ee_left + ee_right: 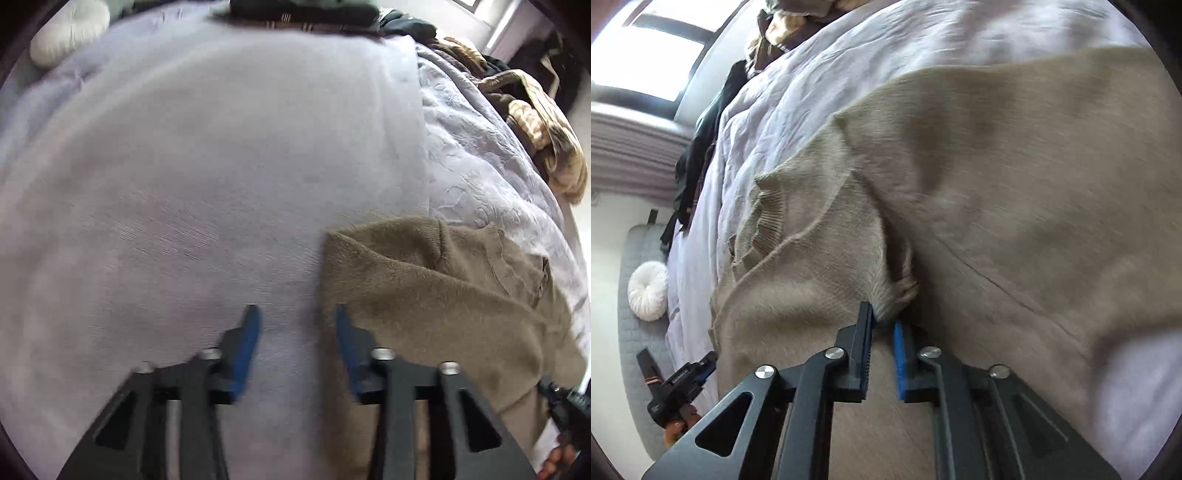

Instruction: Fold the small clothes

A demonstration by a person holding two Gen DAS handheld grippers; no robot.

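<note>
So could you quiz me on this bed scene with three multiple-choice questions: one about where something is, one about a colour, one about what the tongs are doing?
1. Where does the beige sweater lie?
A. on the lilac bedspread
B. on a wooden chair
C. in a basket

2. What colour are the pads inside the tongs?
A. red
B. blue
C. yellow

3. What is the right tongs doing?
A. hanging wide open over bare sheet
B. pinching a ribbed bit of the sweater
C. holding a pillow

Answers:
1. A, the knit spreads over the lilac cover in both views.
2. B, blue strips line the fingers.
3. B, ribbed knit is bunched between its nearly closed fingers, while the left tongs is open and holds nothing.
</note>
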